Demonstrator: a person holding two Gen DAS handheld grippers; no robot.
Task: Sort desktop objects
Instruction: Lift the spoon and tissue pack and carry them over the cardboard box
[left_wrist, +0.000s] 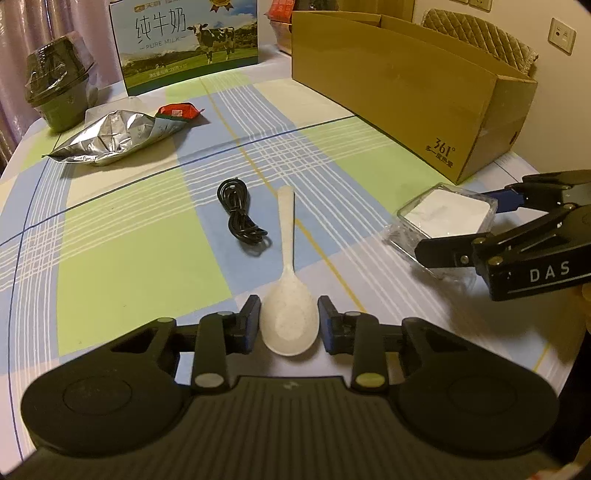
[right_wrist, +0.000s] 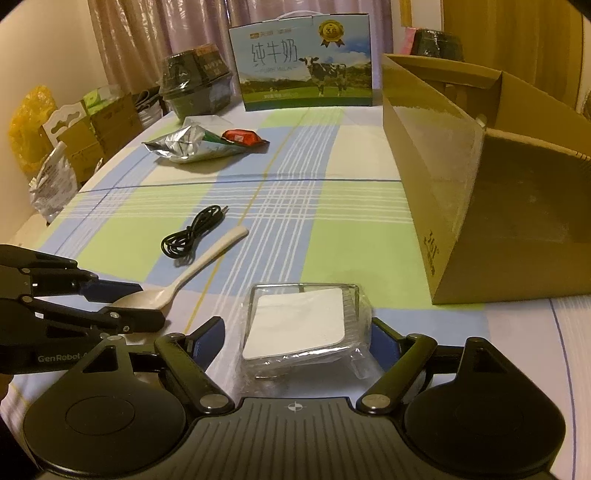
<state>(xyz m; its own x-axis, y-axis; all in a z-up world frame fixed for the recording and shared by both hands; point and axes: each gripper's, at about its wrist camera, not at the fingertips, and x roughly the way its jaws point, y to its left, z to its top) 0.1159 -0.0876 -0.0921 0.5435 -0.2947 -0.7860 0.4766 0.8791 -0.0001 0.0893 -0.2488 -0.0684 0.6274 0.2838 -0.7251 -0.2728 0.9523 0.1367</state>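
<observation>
Two grippers are working: the left gripper (left_wrist: 288, 325) is clamping the white spoon (left_wrist: 289, 317) by its bowl between its fingertips, while the right gripper (right_wrist: 297, 336) is straddling the clear box (right_wrist: 303, 325), jaws wide. Squeeze squarely before lifting toward the cardboard box (right_wrist: 480, 177) ahead-right.

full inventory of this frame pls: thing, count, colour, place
spoon: 1, white, bowl between left gripper's fingers
cable: 1, black, coiled, left of spoon handle
clear box: 1, transparent with white insert, between right gripper's fingers
cardboard box: 1, brown, far right
foil pouch: 1, silver, far left
red packet: 1, behind pouch
milk carton: 1, blue-green, far edge
dark bowls: stacked, wrapped, far left corner
tablecloth: 1, plaid green, blue, white
left gripper: shut on spoon
right gripper: open around clear box
</observation>
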